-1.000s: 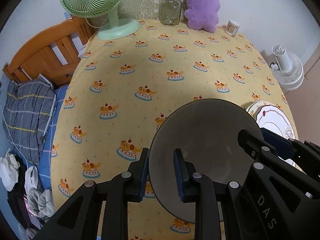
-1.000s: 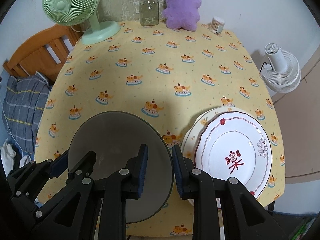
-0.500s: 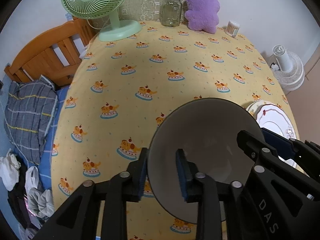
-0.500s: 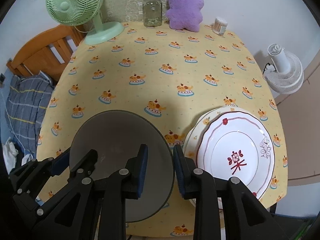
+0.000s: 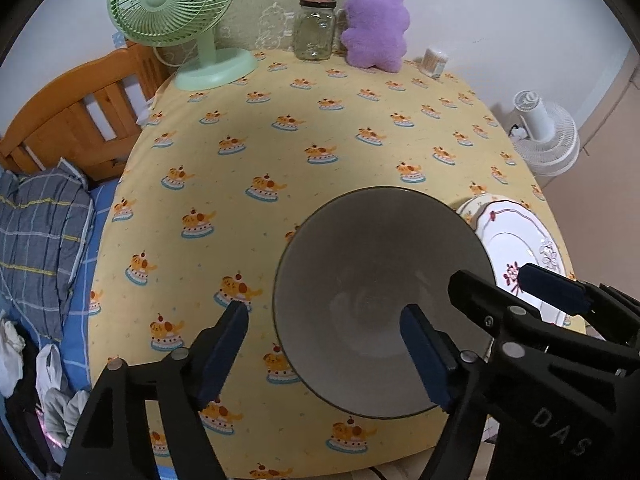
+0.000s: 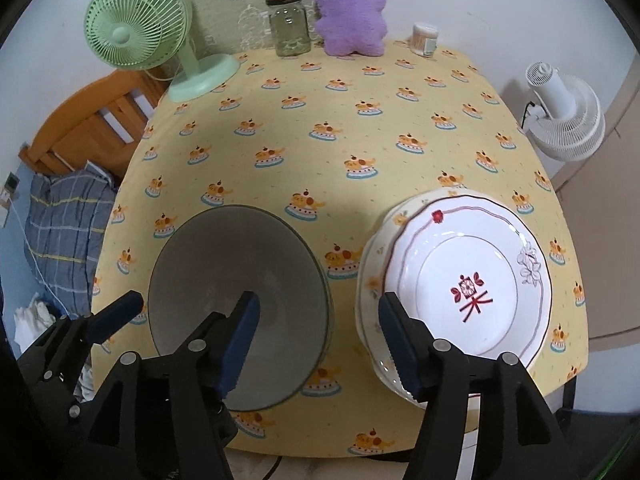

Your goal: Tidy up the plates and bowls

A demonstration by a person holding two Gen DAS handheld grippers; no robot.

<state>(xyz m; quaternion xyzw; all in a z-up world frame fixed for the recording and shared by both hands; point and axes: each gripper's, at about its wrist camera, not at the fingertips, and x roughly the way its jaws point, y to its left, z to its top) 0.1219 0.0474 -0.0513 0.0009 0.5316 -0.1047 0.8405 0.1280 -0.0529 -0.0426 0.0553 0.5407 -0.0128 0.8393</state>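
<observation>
1 bowl, 2 plates (stacked).

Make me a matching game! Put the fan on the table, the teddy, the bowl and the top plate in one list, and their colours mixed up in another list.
Things:
1. table fan
2. teddy
3. bowl
4. top plate

Colours:
A. white with red marks
B. grey
C. light green
D. purple

Pairs: 1-C, 2-D, 3-B, 4-A
</observation>
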